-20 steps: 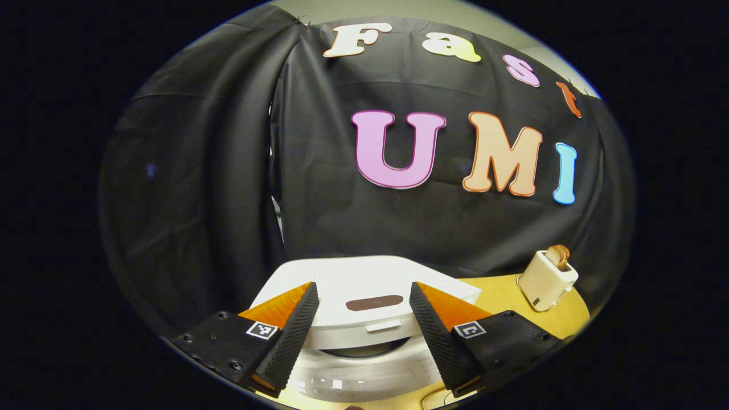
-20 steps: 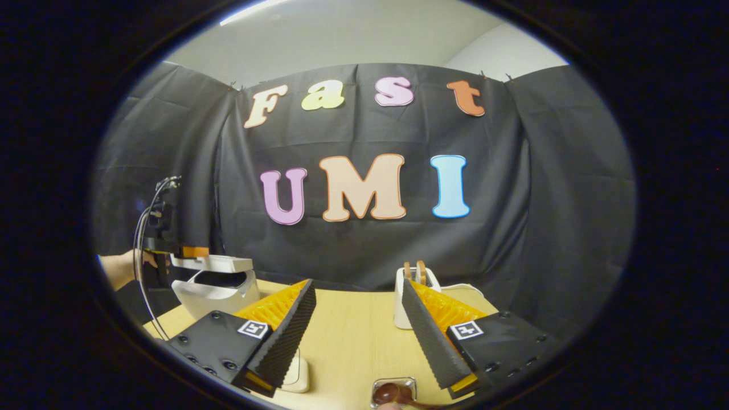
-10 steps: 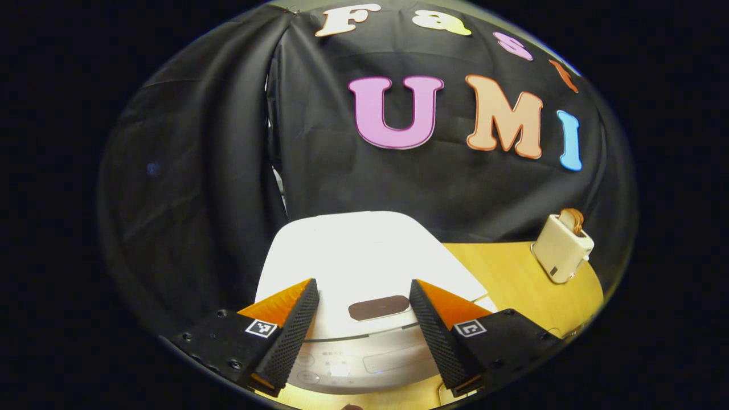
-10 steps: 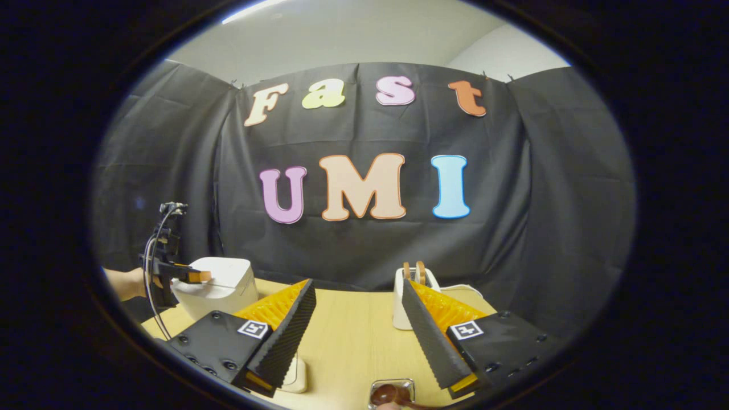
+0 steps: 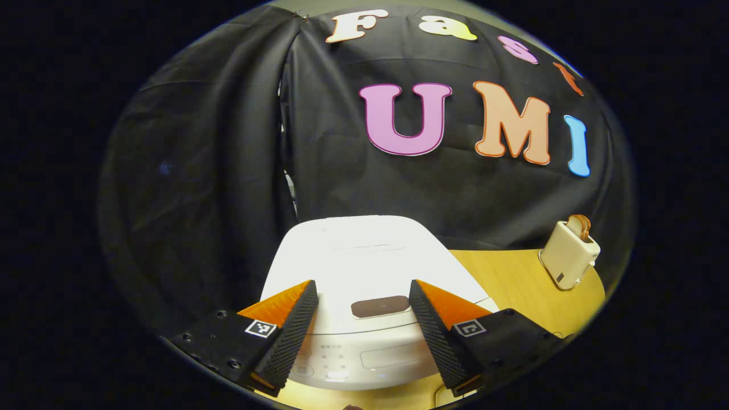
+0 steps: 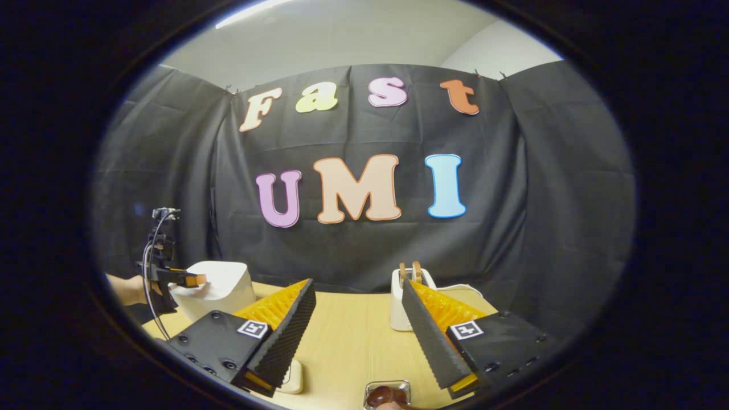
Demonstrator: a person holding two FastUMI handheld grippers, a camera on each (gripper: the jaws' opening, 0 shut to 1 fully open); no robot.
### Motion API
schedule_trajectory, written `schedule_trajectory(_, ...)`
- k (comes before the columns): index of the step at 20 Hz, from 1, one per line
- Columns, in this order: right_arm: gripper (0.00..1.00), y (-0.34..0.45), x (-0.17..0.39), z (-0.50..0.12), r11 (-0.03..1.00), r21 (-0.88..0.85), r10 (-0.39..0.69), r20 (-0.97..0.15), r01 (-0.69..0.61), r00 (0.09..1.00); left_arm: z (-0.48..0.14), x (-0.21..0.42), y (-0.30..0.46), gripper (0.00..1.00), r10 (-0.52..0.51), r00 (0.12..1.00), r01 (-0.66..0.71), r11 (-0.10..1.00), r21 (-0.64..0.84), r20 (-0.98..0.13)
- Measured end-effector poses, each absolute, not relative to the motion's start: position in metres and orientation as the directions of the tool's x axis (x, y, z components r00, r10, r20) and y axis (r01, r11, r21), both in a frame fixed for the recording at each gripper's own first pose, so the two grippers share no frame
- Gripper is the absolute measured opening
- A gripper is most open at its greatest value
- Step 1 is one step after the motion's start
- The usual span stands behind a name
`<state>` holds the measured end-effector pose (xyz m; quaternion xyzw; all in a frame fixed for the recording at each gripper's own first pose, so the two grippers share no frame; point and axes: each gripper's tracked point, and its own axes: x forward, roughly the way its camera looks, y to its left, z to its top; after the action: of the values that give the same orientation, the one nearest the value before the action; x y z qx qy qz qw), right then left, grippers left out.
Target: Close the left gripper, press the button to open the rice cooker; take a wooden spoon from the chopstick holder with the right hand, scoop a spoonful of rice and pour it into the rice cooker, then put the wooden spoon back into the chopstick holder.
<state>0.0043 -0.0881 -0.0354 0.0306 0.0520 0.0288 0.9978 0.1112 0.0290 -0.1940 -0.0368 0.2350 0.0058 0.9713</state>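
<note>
**Rice cooker lid down, both grippers spread**

Left gripper view: left gripper (image 5: 363,296) spread wide, nothing between the fingers, hovering over the front of the white rice cooker (image 5: 364,256). Lid closed; dark oval button (image 5: 380,306) sits between the fingertips, not touched as far as visible. Cooker stands at the tabletop's (image 5: 512,279) left end, close to the black cloth. Chopstick holder (image 5: 568,253), cream, with brown wooden spoon tops sticking out, toward the far right edge.

Right gripper view: right gripper (image 6: 357,293) spread, empty, above the tabletop's near edge. Chopstick holder just beyond its right finger. Small metal dish (image 6: 387,394) with a brown spoon bowl at the near edge. A hand (image 6: 128,289) holds the left gripper at the cooker.
</note>
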Motion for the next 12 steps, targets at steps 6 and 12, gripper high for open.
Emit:
schedule_trajectory(6,0.97,-0.088,0.01,-0.03,0.993,0.115,0.046,-0.059,-0.038,0.997,-0.095,0.06,0.014,0.96,0.033,0.983,-0.047,0.996,-0.073,-0.181)
schedule_trajectory(12,1.0,-0.077,0.01,-0.031,0.994,0.096,0.055,-0.052,-0.049,0.997,-0.047,0.004,-0.013,0.96,0.002,0.996,-0.004,1.0,-0.025,-0.092)
